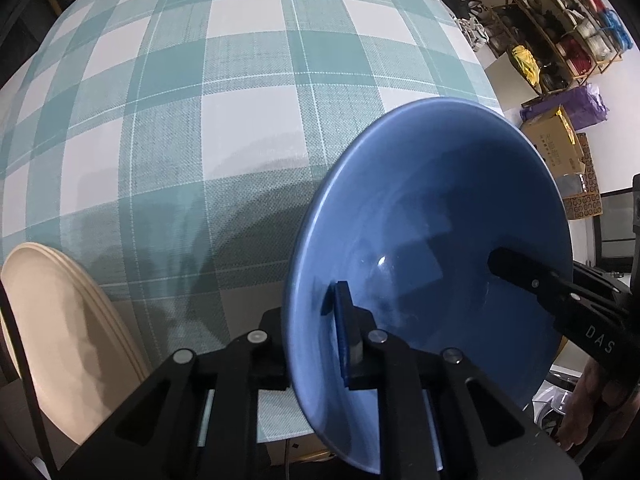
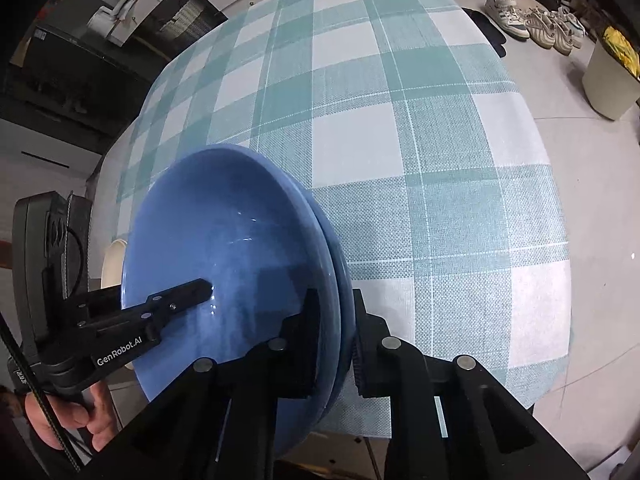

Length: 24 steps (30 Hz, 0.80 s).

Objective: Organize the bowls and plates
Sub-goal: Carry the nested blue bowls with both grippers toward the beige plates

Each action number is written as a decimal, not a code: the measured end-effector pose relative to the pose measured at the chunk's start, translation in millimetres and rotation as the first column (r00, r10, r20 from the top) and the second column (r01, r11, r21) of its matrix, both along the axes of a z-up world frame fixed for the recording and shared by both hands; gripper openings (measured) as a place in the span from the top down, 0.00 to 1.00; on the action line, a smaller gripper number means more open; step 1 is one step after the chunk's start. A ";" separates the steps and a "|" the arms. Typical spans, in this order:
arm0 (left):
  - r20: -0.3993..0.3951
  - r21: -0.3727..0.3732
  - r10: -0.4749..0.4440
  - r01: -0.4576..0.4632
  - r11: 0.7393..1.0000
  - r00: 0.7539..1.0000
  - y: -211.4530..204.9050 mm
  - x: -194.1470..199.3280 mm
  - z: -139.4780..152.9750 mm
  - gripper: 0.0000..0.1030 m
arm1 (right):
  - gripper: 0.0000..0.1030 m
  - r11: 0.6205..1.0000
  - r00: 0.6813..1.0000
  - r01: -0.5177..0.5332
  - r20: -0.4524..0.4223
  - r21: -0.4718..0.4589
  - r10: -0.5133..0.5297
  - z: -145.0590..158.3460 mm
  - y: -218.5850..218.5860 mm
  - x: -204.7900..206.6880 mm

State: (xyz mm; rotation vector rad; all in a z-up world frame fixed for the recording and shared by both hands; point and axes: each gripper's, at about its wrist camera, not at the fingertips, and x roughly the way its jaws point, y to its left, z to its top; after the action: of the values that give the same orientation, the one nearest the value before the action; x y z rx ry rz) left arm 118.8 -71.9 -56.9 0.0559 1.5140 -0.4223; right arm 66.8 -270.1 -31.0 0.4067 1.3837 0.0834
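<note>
I am clamping both grippers on opposite rims of the stacked blue bowls point(image 2: 224, 264), at the checked table's point(image 2: 400, 140) near edge: left gripper point(image 1: 312, 332), right gripper point(image 2: 336, 344). Lifting evenly; cream plates point(image 1: 52, 320) just left.

The cream plates point(image 1: 60, 344) beside the blue bowls point(image 1: 432, 264) are cut off at the left edge; their count is unclear.

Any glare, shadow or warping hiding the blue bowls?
Left wrist view: small glare spot inside the glossy blue ceramic bowl, gripper shadows darkening the teal checked tablecloth, which bulges from fisheye. Right wrist view: faint streak reflections in the bowl, rims of two stacked bowls sharp.
</note>
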 end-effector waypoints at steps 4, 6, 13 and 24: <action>0.010 0.001 -0.007 0.007 1.000 1.000 2.0 -0.4 8.3 0.87 | 0.87 1.000 1.000 -0.003 0.008 -0.001 0.003 7.6 2.0 0.4; 0.015 0.006 -0.008 0.008 1.000 1.000 3.2 -0.2 12.5 0.87 | 0.87 1.000 1.000 -0.004 0.009 -0.002 0.004 11.1 3.2 1.1; 0.028 -0.001 0.008 -0.008 1.000 1.000 15.5 -0.1 29.5 0.87 | 0.87 1.000 1.000 -0.017 0.025 -0.016 0.017 29.8 13.4 3.9; 0.053 0.004 0.079 -0.079 0.997 0.995 55.8 0.1 54.6 0.87 | 0.87 0.999 0.998 -0.042 0.055 -0.004 0.043 58.0 48.8 13.7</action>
State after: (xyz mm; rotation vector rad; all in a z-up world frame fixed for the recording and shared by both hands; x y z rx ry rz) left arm 118.9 -16.1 -2.3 0.0121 1.4606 -0.3502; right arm 80.5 -221.3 26.9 0.3700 1.3386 0.1264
